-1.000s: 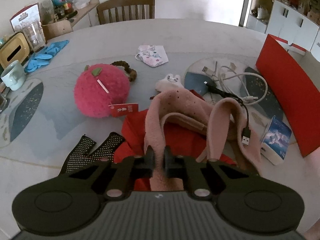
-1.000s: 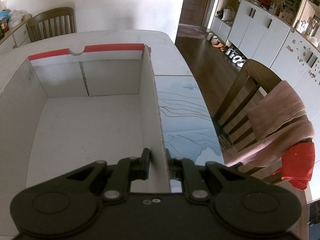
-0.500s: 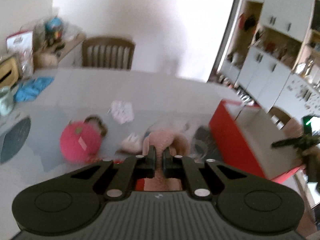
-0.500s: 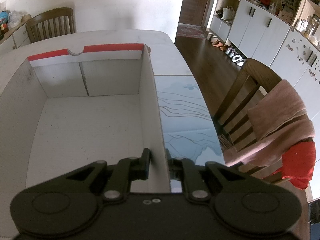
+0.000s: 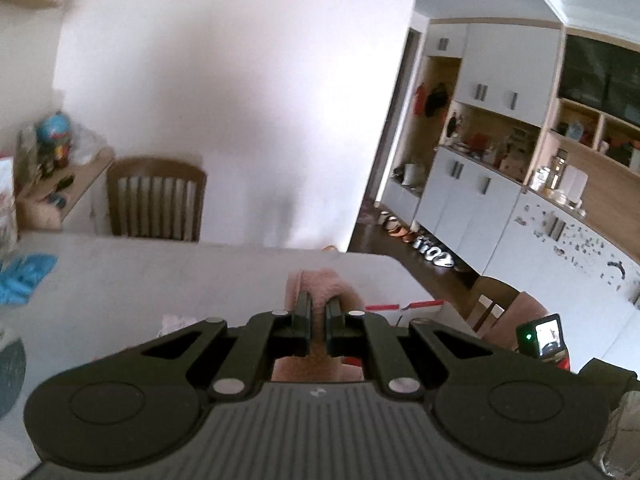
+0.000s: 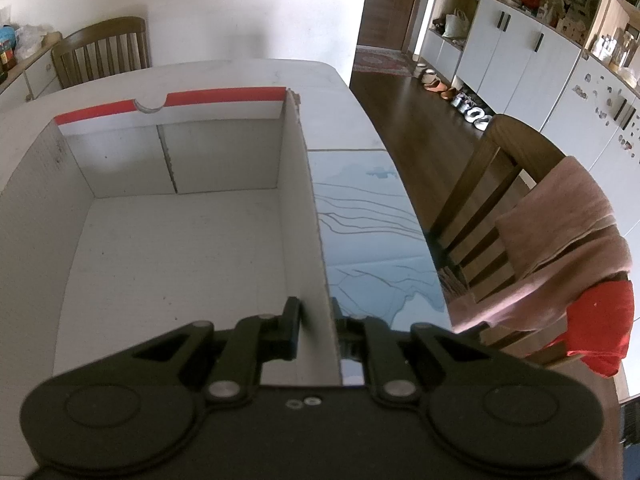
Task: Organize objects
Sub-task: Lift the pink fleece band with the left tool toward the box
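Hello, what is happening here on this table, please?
A person is tidying loose things into a cardboard box. The left gripper is shut on a pink fuzzy cloth and holds it above the table. The right gripper clamps the box's side wall. The box is empty so far.

The box [image 6: 172, 240] sits on the table [image 6: 248, 74], its far wall toward a chair [image 6: 102, 50] beyond the table's far edge. Right of the box lies a mat [image 6: 368, 248] (flat on the tabletop), and right of that a second chair [image 6: 492, 184] carries draped cloths [image 6: 560, 220].
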The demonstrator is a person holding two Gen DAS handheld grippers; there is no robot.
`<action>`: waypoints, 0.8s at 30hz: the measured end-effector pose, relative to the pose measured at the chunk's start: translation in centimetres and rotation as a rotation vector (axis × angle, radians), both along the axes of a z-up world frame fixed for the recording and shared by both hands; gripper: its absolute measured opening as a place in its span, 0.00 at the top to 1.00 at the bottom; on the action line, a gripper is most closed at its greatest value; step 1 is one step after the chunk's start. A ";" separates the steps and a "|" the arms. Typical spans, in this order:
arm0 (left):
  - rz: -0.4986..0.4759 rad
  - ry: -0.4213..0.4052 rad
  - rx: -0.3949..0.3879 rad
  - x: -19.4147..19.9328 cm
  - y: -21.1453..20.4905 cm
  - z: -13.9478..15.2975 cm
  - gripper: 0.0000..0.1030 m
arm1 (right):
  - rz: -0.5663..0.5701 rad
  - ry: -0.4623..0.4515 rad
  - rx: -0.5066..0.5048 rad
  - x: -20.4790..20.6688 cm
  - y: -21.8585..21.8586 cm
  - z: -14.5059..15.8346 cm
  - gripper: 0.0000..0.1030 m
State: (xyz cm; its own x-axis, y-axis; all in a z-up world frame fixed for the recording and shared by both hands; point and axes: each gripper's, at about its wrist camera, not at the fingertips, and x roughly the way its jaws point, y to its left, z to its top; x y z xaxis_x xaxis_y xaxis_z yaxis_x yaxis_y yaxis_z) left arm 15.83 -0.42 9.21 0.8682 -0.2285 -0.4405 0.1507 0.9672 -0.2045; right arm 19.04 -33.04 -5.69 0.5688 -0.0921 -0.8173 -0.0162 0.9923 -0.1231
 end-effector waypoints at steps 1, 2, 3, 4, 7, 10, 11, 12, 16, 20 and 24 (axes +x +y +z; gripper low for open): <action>-0.011 -0.005 0.006 0.4 -0.4 0.3 0.95 | 0.000 0.000 0.001 0.0 0.0 0.0 0.89; -0.027 -0.010 0.013 0.8 -1.0 0.7 0.95 | -0.001 0.000 0.002 0.0 0.0 0.0 0.89; -0.038 -0.012 0.019 1.2 -1.4 0.9 0.95 | -0.001 0.001 0.002 0.0 0.0 0.0 0.89; -0.050 -0.012 0.023 1.7 -1.9 1.0 0.95 | -0.001 0.001 0.002 0.0 0.0 0.0 0.89; -0.092 -0.003 0.030 3.2 -3.6 1.0 0.95 | 0.001 0.002 0.001 0.0 0.0 0.0 0.89; -0.132 0.008 0.037 4.5 -5.5 0.6 0.95 | 0.005 0.000 0.006 0.0 -0.1 0.0 0.90; -0.145 0.011 0.035 4.9 -6.2 0.5 0.95 | 0.005 0.000 0.010 0.0 -0.2 0.0 0.90; -0.156 0.014 0.029 5.2 -6.7 0.4 0.95 | 0.004 0.000 0.015 0.0 -0.3 0.0 0.90; -0.218 0.012 0.009 7.0 -9.5 0.5 0.95 | 0.007 -0.002 0.015 0.0 -0.3 -0.1 0.91; -0.293 0.001 0.009 8.8 -12.7 0.9 0.95 | 0.013 0.000 0.011 -0.1 -0.3 0.0 0.91; -0.344 -0.001 0.017 10.4 -15.9 0.6 0.95 | 0.016 0.000 0.013 -0.1 -0.3 0.1 0.91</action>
State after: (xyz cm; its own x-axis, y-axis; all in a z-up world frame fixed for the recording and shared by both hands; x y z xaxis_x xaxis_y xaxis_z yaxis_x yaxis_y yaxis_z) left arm 26.23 -16.27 9.85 0.7421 -0.5005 -0.4459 0.4686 0.8630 -0.1889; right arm 18.99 -33.33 -5.61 0.5703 -0.0722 -0.8183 -0.0319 0.9934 -0.1099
